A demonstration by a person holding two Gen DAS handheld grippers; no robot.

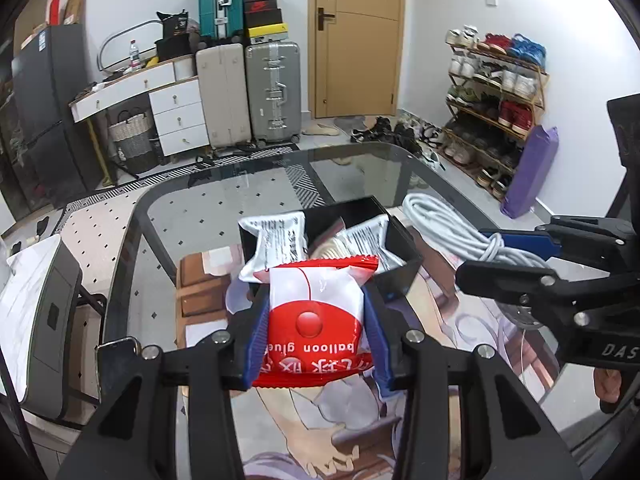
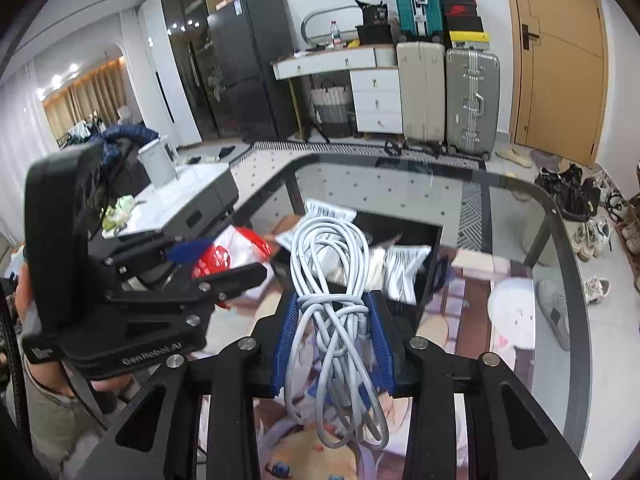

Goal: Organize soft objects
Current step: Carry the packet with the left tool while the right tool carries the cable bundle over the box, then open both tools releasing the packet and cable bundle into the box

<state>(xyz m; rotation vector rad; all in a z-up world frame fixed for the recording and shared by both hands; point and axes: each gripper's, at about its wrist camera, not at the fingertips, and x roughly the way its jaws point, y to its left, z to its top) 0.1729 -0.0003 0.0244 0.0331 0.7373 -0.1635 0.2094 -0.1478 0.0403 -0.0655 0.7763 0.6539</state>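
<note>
The left gripper (image 1: 316, 332) has its jaws clamped on a red-and-white packet (image 1: 316, 312) printed "balloon glue". The packet stands lengthwise along the fingers, its long axis running away from the camera, its crimped far end aimed at the black box (image 1: 400, 276) just beyond. It hangs above the glass counter (image 1: 180, 216), clear of the surface.

The right gripper (image 2: 332, 336) has its jaws closed on a bundle of grey-white cable (image 2: 332, 280). The coil's long axis also follows the fingers: one loop reaches forward over the near wall of the black box (image 2: 428, 276), the other droops back toward the camera.

Inside the box lie silver-white sachets (image 1: 276, 240), one leaning over the left rim, which crowd the space. The two grippers sit close side by side, each showing in the other's view. Beyond the counter stand suitcases (image 1: 272, 92), a wooden door (image 1: 356, 36) and a shoe rack (image 1: 492, 100).
</note>
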